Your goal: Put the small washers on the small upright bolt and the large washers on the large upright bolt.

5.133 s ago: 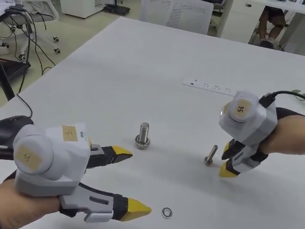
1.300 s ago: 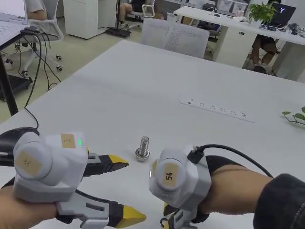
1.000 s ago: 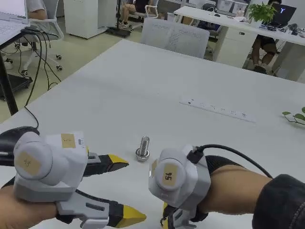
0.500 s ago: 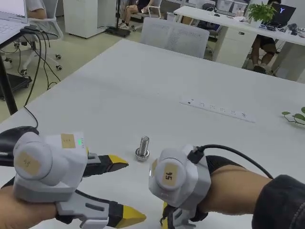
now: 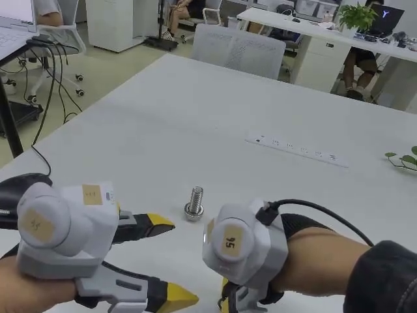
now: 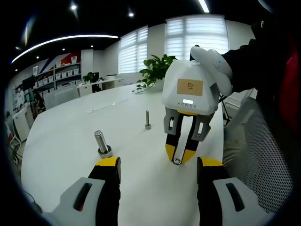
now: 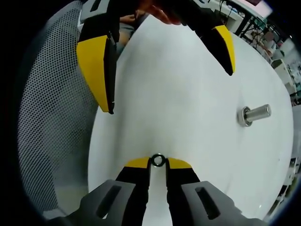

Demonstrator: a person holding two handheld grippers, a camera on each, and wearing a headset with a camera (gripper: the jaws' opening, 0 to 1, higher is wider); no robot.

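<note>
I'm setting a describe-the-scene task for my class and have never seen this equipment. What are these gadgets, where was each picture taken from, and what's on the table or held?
There is no robot: a person holds a two-jaw gripper in each hand. The head view comes from a headset camera looking down at the table. The two round pictures come from cameras riding on the grippers. A large bolt and a small bolt stand upright on the table; a power strip lies farther back. The left gripper is open. The right gripper pinches a washer between its tips.
</note>
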